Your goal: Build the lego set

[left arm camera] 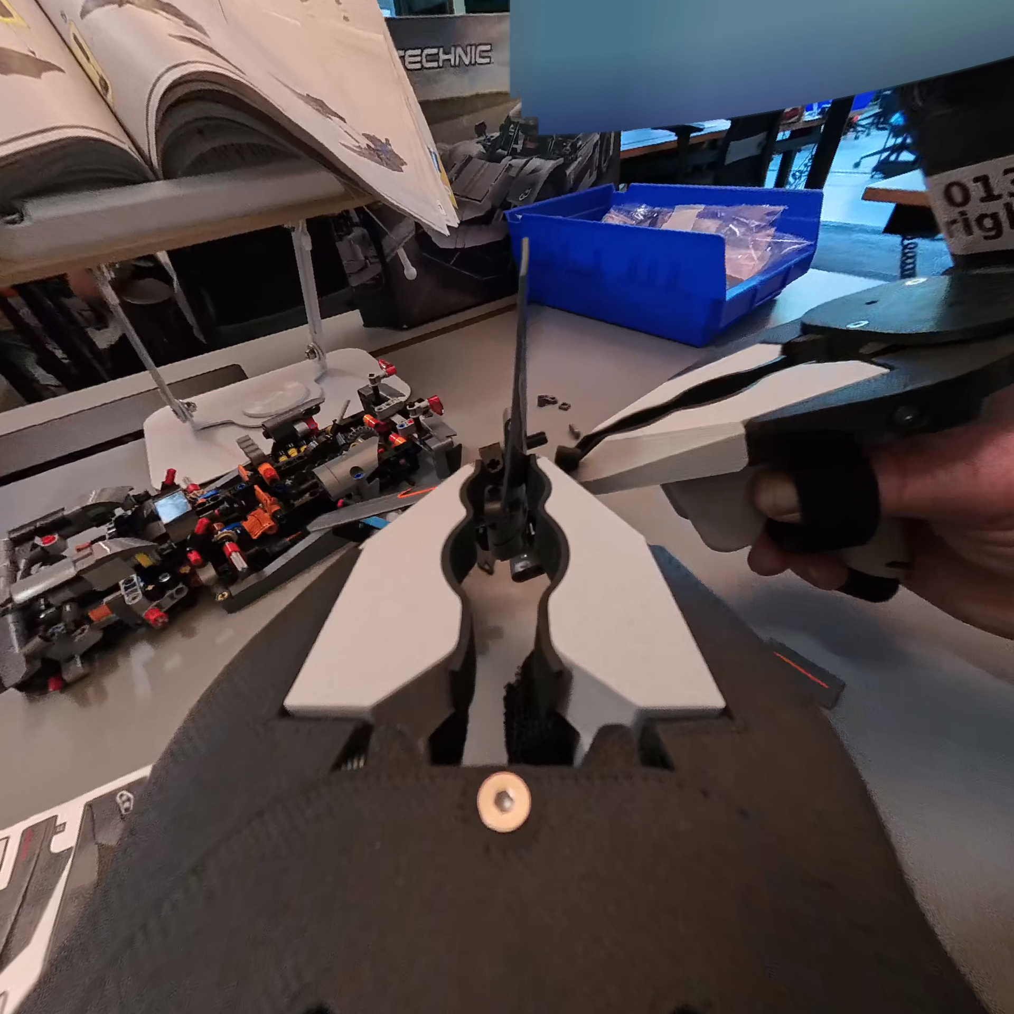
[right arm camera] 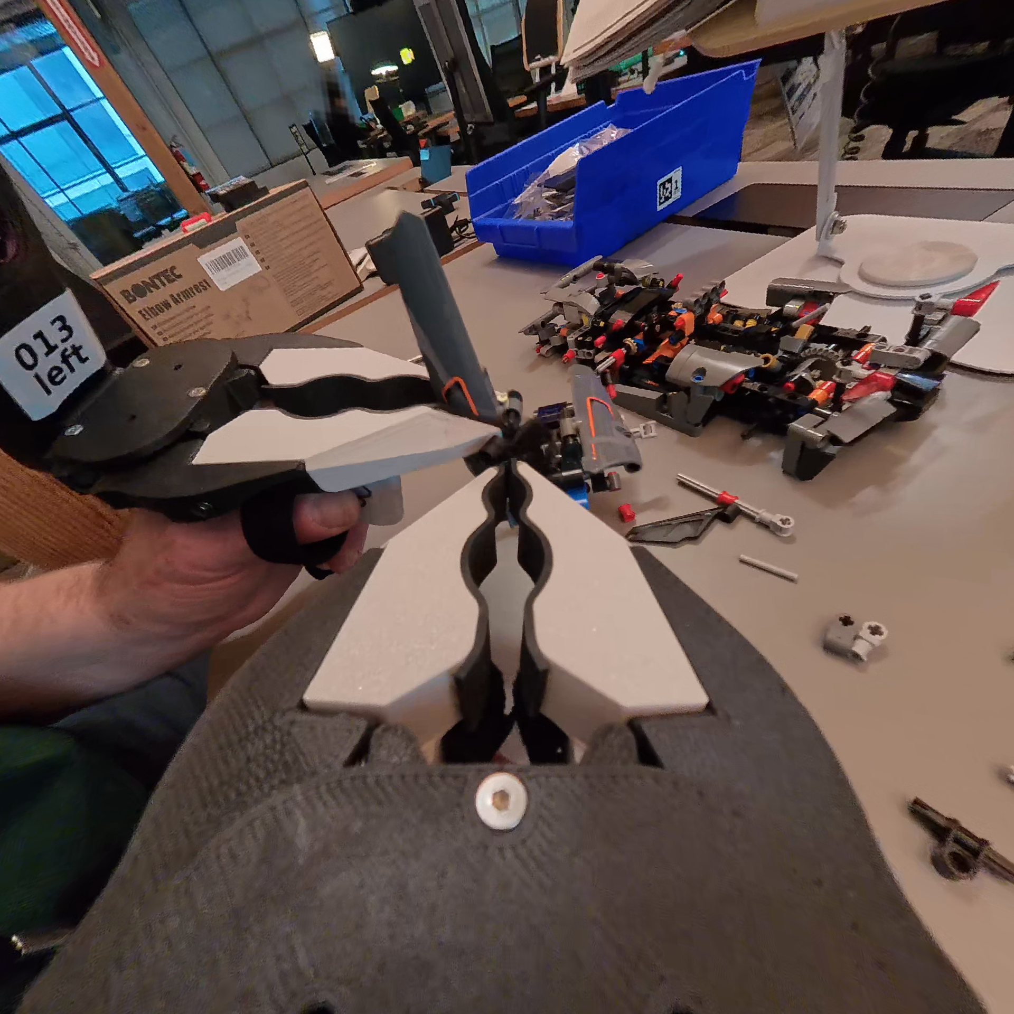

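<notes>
My left gripper (left arm camera: pixel 505 472) is shut on a small dark grey sub-assembly (left arm camera: pixel 507 527) whose tall thin fin panel (left arm camera: pixel 518 351) stands straight up. In the right wrist view the left gripper (right arm camera: pixel 494 428) comes in from the left and the fin (right arm camera: pixel 422 307) leans up and away. My right gripper (right arm camera: pixel 507 466) is shut on a small black piece (left arm camera: pixel 568 455) and its tips touch the held sub-assembly from the right; it also shows in the left wrist view (left arm camera: pixel 570 461). The half-built car chassis (left arm camera: pixel 219 521) (right arm camera: pixel 741 356) lies on the table.
A second sub-assembly with an orange-striped grey panel (right arm camera: pixel 598 428) lies behind the grippers. Loose parts lie to the right: an axle with a red bush (right arm camera: pixel 730 502), a grey connector (right arm camera: pixel 856 639), a black piece (right arm camera: pixel 960 845). A blue bin (left arm camera: pixel 631 274) (right arm camera: pixel 631 181), an instruction book on a stand (left arm camera: pixel 219 82) and a cardboard box (right arm camera: pixel 230 280) stand behind. The tips of both grippers are at nearly the same place. The grey connector (right arm camera: pixel 856 639) is about 15 cm from both grippers' fingertips.
</notes>
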